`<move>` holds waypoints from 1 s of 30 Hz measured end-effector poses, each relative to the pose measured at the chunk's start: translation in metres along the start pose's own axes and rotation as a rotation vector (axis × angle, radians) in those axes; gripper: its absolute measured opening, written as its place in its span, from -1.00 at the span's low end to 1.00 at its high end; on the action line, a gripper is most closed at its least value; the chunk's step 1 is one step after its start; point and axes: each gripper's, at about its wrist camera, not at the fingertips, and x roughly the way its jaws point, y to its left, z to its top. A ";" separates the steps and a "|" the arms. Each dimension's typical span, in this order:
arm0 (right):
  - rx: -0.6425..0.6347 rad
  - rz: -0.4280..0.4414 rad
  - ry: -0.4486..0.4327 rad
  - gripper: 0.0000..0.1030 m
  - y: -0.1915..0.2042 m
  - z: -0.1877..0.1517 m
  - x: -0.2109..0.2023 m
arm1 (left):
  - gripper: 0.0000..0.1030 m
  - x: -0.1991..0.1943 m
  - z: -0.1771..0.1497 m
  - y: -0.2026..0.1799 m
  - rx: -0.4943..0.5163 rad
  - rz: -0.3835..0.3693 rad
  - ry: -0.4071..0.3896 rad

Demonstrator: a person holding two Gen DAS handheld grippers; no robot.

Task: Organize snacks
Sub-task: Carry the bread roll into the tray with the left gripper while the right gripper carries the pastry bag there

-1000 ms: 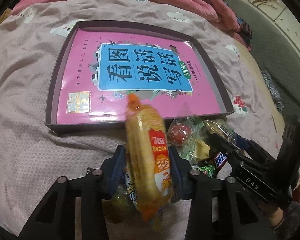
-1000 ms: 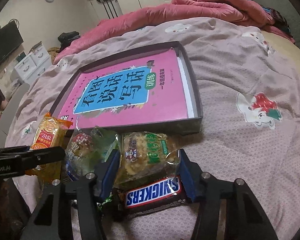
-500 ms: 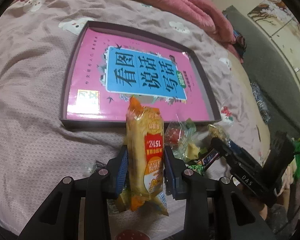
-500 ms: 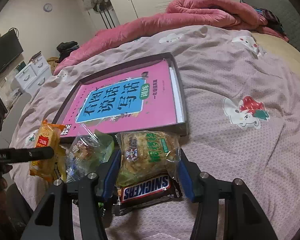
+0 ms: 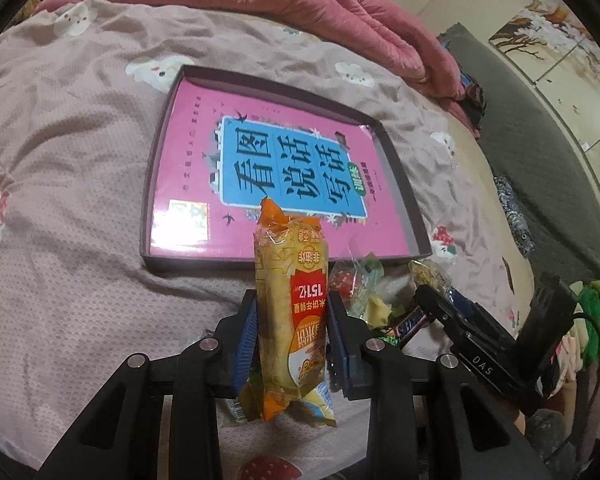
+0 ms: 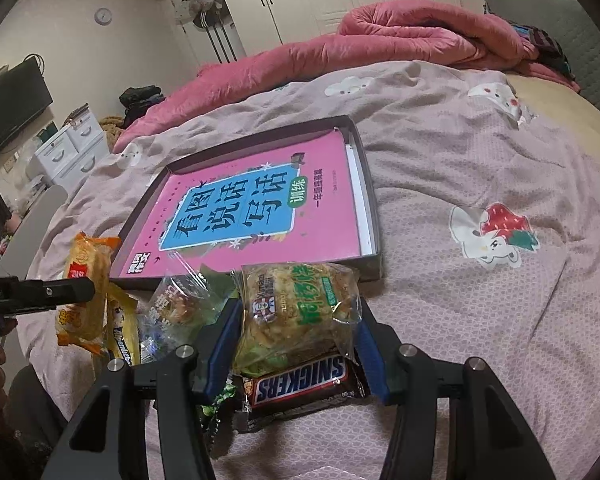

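My left gripper (image 5: 291,332) is shut on a yellow-orange rice cracker pack (image 5: 290,300) and holds it upright above the bed, in front of the dark shallow box (image 5: 150,184). The same pack shows in the right wrist view (image 6: 86,280). My right gripper (image 6: 296,340) is shut on a clear green-labelled snack bag (image 6: 296,304), lifted just above a Snickers bar (image 6: 300,380). The box holds a pink book (image 6: 260,204). More snacks lie in a pile: a clear wrapped pastry (image 6: 180,304) and a yellow packet (image 6: 122,328).
A pink printed bedsheet (image 6: 480,320) covers the bed. A rolled pink quilt (image 6: 380,36) lies at the far side. A grey headboard (image 5: 540,152) is to the right. White drawers (image 6: 68,148) and a TV (image 6: 8,112) stand beyond the bed's left.
My left gripper has lifted the rice cracker pack higher and drawn back from the box. My right gripper has risen slightly with the green-labelled bag.
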 end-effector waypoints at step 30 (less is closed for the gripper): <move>-0.018 -0.040 -0.067 0.06 0.016 0.062 0.023 | -0.34 0.021 0.071 0.019 -0.036 0.041 -0.118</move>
